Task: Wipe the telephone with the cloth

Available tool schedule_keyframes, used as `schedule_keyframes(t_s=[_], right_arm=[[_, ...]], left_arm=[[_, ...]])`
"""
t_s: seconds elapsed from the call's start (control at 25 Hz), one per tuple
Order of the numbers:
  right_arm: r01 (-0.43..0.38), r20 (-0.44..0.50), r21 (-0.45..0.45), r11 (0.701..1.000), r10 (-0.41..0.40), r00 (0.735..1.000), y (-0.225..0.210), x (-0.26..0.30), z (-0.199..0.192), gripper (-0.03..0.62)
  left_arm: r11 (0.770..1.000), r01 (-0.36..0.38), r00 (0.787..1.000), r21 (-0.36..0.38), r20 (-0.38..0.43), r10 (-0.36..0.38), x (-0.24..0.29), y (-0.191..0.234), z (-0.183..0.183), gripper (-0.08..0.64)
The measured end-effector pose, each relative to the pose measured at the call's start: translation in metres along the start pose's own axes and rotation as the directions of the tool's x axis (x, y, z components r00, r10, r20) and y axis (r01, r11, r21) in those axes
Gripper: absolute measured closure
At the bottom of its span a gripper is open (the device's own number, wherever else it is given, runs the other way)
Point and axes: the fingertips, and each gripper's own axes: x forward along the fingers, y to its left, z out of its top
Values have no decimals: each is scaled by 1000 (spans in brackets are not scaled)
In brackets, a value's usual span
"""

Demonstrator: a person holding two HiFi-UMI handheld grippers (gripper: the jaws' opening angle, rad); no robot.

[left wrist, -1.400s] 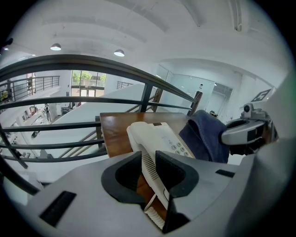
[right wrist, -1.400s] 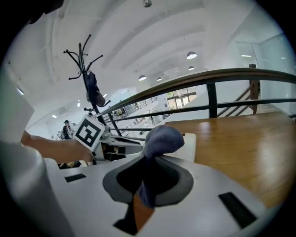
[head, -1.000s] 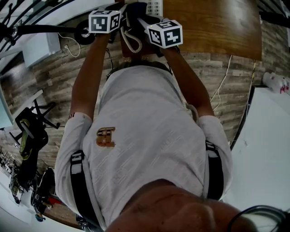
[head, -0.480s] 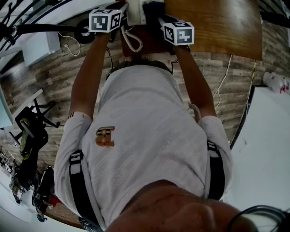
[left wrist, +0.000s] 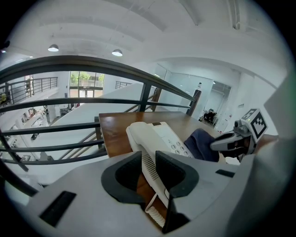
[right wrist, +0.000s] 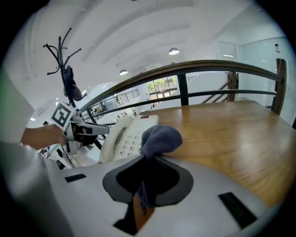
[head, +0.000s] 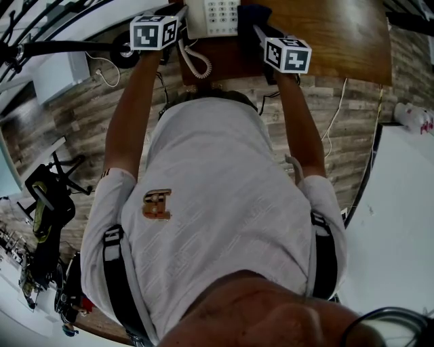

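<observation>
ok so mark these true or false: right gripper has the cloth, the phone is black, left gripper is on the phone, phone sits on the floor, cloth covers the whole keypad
1. The right gripper holds the cloth. True: its jaws are closed on the dark blue cloth.
2. The telephone is black. False: it is white.
3. The left gripper is on the telephone. True: its jaws grip the phone's left edge, above the coiled cord.
4. The telephone sits on the floor. False: it stands on the wooden table.
5. The cloth covers the whole keypad. False: the keys show uncovered, with the cloth at the phone's right side.
</observation>
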Motion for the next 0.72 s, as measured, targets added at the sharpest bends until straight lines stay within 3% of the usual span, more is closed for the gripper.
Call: schedule_keyframes(t_s=[0.2,0.4,0.52,0.72], right_arm=[[-82,149,-63,995,91,985,24,-20,43,532],[-162,281,-130,978,193,940,57,-41,90,532],[-197,339,-164,966,243,909,76,-51,113,532],[-229,434,-226,947,308,846,104,-72,146,532]], left_arm=[[1000,8,1000,-8,29,-7,-6,-3,8,460],[998,62,980,-2,190,-61,-27,-22,44,463],[995,93,943,44,316,-103,-46,-39,73,479],[981,107,860,164,481,-174,-84,-69,116,519]])
